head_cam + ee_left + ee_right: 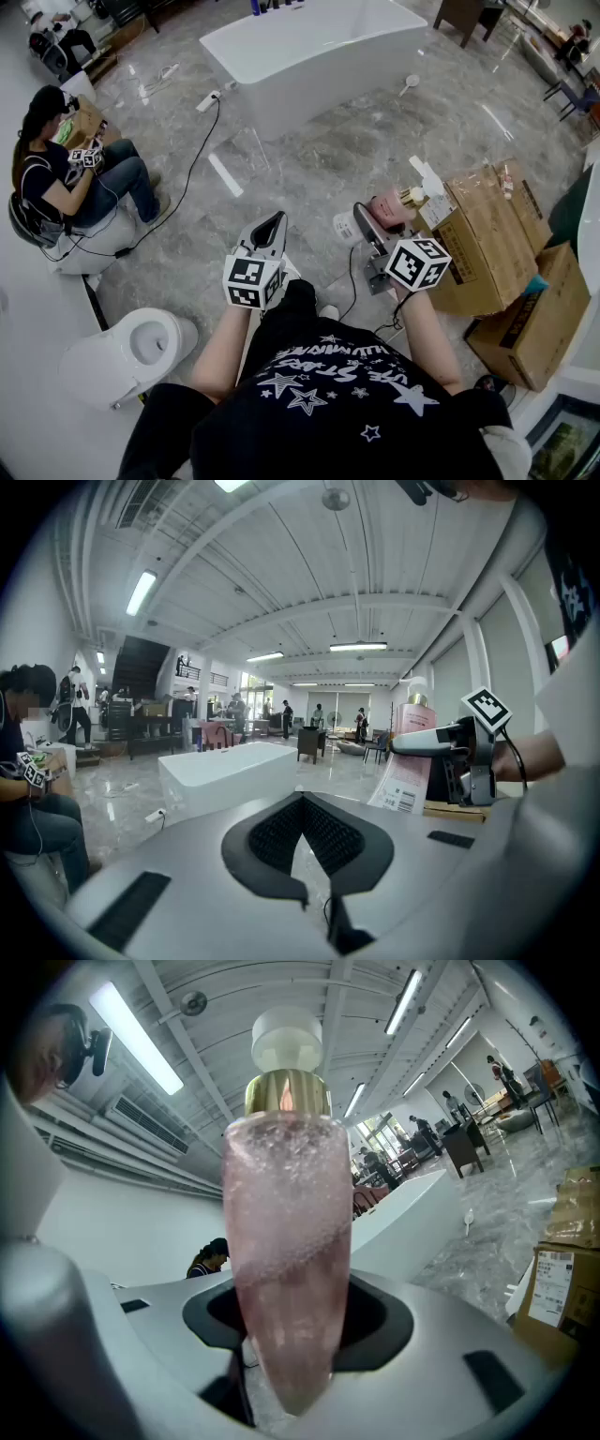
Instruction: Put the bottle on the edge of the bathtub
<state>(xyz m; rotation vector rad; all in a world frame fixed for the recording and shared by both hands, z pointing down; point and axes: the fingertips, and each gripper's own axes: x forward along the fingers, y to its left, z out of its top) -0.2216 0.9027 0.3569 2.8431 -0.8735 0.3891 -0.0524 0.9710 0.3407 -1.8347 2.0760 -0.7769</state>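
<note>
Now, bottle [286,1241]: we've got the pink one with the gold collar and white cap clamped in the right gripper, carried in front of us just beside the cardboard boxes [487,234].
Right gripper [370,223]: jaws spread wide and pressing on the bottle's body, with the cap end standing well clear of them.
Left gripper [269,228]: jaws closed together with nothing in them, beside the right one.
Bathtub [319,47]: white and freestanding, well apart from us across the marble floor. Its edge has no bottle on it yet.
Slip risk: the bottle looks smooth and most of it sticks out past the jaws, so we reckon a jolt on the way over could make it swivel or slide out.
Floor risk: a cable [187,178] and a power strip [208,101] lie on the floor by the tub, and a caught foot would jerk the carrying hand.
Rim risk: the tub's edge looks narrow and glossy. If we set the bottle down tilted or off-centre, it could topple into the tub or onto the floor.
Release risk: if we open the jaws before the base sits flat, the bottle tips.
</note>
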